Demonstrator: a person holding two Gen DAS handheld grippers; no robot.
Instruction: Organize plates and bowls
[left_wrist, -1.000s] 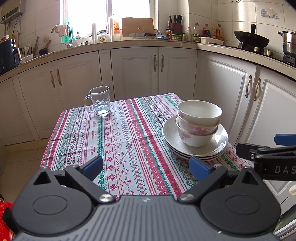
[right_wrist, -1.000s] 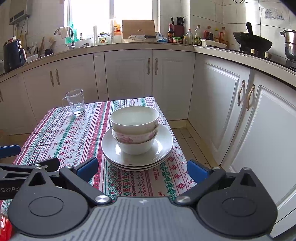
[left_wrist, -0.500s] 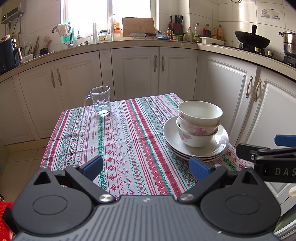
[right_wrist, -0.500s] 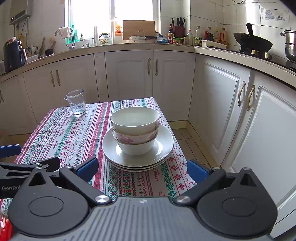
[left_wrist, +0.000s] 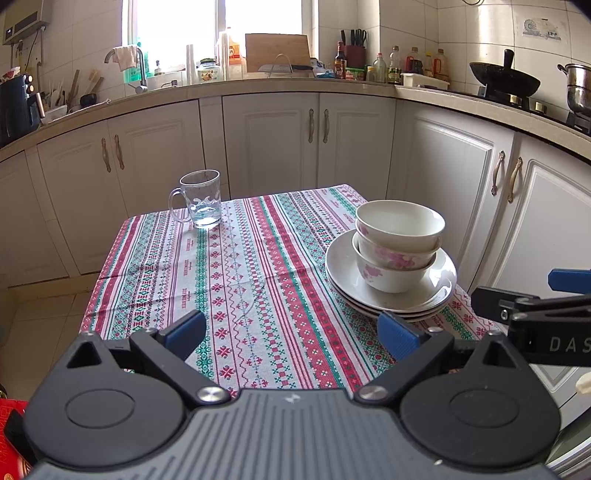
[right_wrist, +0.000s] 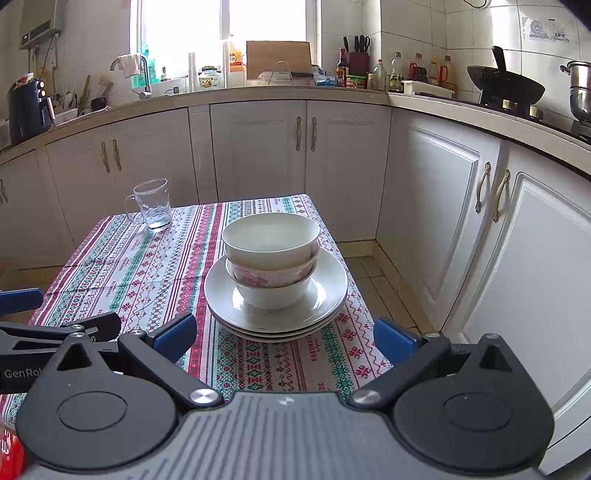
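Observation:
Three stacked bowls (left_wrist: 399, 236) (right_wrist: 271, 240), the middle one with pink flowers, sit on a pile of white plates (left_wrist: 391, 295) (right_wrist: 277, 317) near the right edge of the table. My left gripper (left_wrist: 291, 332) is open over the near edge of the tablecloth, left of the pile, with nothing between its blue pads. My right gripper (right_wrist: 284, 341) is open too, straight in front of the pile and short of it. Each gripper shows at the side of the other's view: the right gripper (left_wrist: 524, 291) and the left gripper (right_wrist: 62, 312).
A glass mug (left_wrist: 201, 201) (right_wrist: 153, 203) stands at the far left of the striped tablecloth (left_wrist: 251, 266). White kitchen cabinets (right_wrist: 443, 206) wrap around behind and to the right of the table. The worktop holds bottles, a wok and a pot.

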